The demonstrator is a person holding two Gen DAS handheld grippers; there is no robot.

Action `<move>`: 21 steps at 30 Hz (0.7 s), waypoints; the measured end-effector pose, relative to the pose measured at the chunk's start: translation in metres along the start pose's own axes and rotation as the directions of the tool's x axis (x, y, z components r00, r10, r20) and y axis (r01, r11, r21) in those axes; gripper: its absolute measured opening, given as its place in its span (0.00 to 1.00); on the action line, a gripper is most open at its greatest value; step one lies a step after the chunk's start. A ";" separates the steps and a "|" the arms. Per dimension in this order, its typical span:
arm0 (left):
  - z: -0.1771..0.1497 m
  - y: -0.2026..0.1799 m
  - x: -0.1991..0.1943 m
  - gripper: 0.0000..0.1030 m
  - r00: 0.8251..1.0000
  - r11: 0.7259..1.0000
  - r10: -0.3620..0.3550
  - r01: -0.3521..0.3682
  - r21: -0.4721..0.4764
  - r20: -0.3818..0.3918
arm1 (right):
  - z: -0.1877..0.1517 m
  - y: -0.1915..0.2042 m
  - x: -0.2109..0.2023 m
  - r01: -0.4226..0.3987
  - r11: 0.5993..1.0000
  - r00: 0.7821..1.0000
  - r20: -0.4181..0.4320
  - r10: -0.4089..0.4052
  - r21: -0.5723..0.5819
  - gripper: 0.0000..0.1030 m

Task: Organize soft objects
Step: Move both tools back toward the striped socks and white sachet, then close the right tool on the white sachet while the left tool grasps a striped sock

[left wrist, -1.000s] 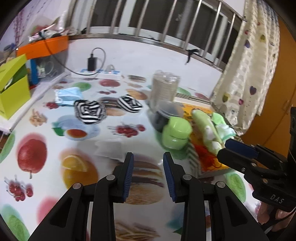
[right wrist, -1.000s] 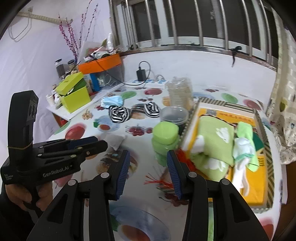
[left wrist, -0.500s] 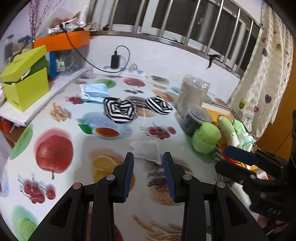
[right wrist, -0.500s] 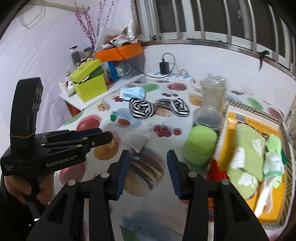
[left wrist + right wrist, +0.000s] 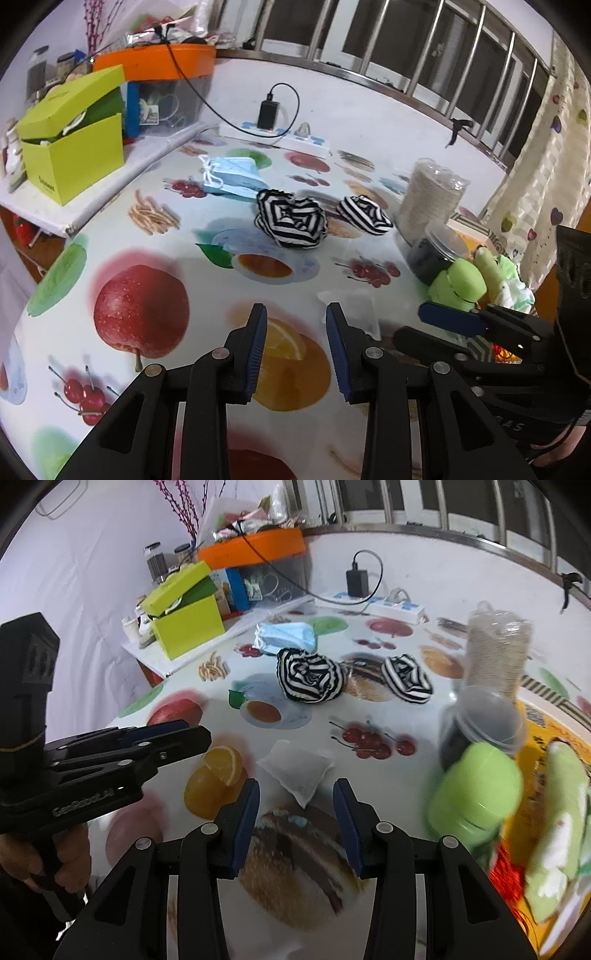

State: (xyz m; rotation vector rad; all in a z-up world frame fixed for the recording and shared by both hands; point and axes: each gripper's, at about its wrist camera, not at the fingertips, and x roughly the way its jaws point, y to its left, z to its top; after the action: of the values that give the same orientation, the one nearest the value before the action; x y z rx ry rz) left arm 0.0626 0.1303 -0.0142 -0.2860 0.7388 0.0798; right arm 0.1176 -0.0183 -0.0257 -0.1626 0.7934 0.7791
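Both wrist views look forward and down over the fruit-print table (image 5: 140,236) from low, close range. Left camera faces the far wall from the left; right camera sits beside it. The 2 views share the striped bundles (image 5: 291,221) (image 5: 310,677) and each other's gripper.

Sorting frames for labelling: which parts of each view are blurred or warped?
Right wrist view: the green jar and folded cloths at right smear with motion blur; the striped socks stay sharp. Left wrist view: mostly sharp, with fisheye bending the window bars.
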 end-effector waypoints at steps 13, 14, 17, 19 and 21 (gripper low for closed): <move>0.017 0.018 0.016 0.35 1.000 1.000 -0.003 0.003 -0.022 0.000 | 0.012 -0.002 0.049 0.010 1.000 0.996 -0.092 -0.010 -0.003 0.42; 0.019 0.018 0.017 0.35 1.000 1.000 -0.004 0.004 -0.023 0.000 | 0.011 -0.003 0.051 0.013 1.000 0.995 -0.096 -0.013 -0.001 0.42; 0.023 0.018 0.021 0.35 1.000 1.000 -0.009 0.009 -0.023 0.000 | 0.013 -0.006 0.053 0.024 1.000 0.995 -0.095 -0.023 0.014 0.42; 0.025 0.017 0.023 0.35 1.000 1.000 -0.012 0.012 -0.020 -0.002 | 0.014 -0.006 0.054 0.024 0.999 0.995 -0.096 -0.022 0.022 0.42; 0.027 0.016 0.025 0.35 1.000 1.000 -0.015 0.015 -0.016 -0.001 | 0.014 -0.006 0.054 0.030 0.999 0.995 -0.094 -0.028 0.017 0.38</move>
State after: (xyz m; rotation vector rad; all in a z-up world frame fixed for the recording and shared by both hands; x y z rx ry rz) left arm 0.0955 0.1528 -0.0155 -0.3065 0.7377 0.0711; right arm 0.1538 0.0139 -0.0541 -0.1946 0.8848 0.7403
